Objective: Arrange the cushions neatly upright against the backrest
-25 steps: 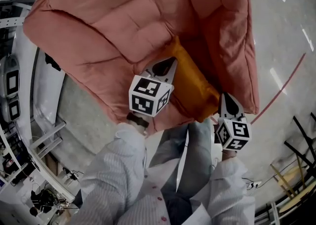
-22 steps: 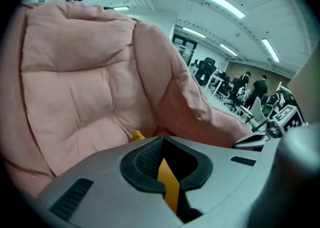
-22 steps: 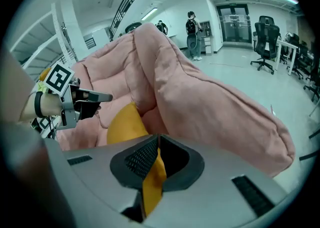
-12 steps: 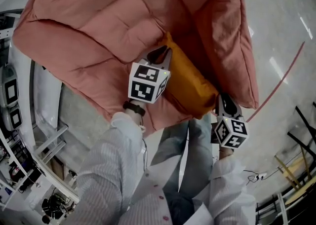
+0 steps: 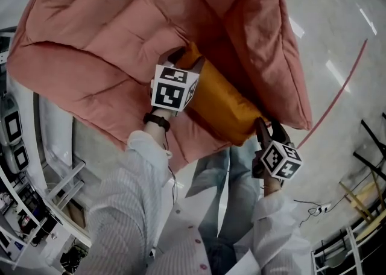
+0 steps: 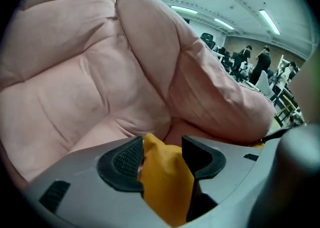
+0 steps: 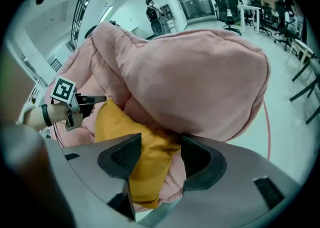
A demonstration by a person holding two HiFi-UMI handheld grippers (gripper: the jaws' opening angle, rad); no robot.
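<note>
Lying across the pink chair (image 5: pixel 120 20), the yellow cushion (image 5: pixel 220 102) ends, seemingly loose, inside the opening left gripper (image 6: pixel 162 153) and right gripper (image 7: pixel 159 153).

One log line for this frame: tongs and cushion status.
cushion: orange, resting in pink armchair | left tongs: opening, cushion corner between | right tongs: opening, cushion corner between
</note>
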